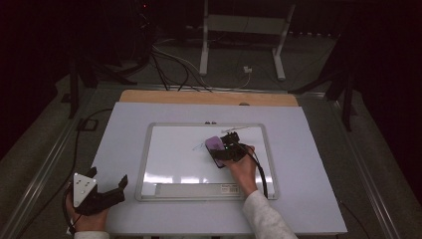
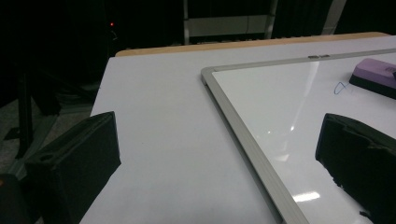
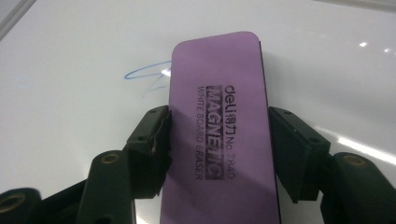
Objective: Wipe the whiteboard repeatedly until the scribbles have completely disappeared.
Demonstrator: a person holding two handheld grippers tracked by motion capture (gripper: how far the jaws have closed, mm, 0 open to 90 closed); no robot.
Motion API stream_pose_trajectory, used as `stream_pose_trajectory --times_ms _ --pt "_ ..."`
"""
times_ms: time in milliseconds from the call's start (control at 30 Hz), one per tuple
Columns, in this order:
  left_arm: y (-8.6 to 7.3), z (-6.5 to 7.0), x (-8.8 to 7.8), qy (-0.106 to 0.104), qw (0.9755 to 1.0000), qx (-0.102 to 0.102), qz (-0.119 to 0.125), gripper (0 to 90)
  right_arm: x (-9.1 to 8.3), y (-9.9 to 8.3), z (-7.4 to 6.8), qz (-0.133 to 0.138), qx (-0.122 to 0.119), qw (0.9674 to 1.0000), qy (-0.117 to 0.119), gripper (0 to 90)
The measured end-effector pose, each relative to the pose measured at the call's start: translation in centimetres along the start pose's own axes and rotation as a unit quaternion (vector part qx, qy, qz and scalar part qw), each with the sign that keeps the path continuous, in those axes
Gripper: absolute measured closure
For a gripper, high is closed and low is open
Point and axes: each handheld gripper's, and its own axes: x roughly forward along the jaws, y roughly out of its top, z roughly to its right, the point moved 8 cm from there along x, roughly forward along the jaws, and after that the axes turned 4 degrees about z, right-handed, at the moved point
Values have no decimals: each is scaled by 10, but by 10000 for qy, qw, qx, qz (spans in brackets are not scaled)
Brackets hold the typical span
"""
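The purple eraser (image 3: 219, 126) lies lengthwise between the right gripper's (image 3: 218, 140) jaws.

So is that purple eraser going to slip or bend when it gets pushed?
Probably not: the purple whiteboard eraser looks like a stiff flat block, clamped by its sides in the right gripper. It's probably light, and should glide on the glossy whiteboard.

eraser (image 3: 219, 135) bottom cut off
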Motion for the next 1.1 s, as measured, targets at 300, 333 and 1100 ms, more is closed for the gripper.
stream_pose_trajectory --times_ms 300,333,1100 --pt "0 0 0 -2 10000 2 -5 6 10 -8 -55 -150 -665 9926 1007 418" --pt "0 -1 0 6 10000 -12 1 6 10 -9 -60 -167 -810 9902 1126 417" --pt "-1 1 2 -10 10000 3 -8 6 8 9 11 95 220 9997 -19 418"
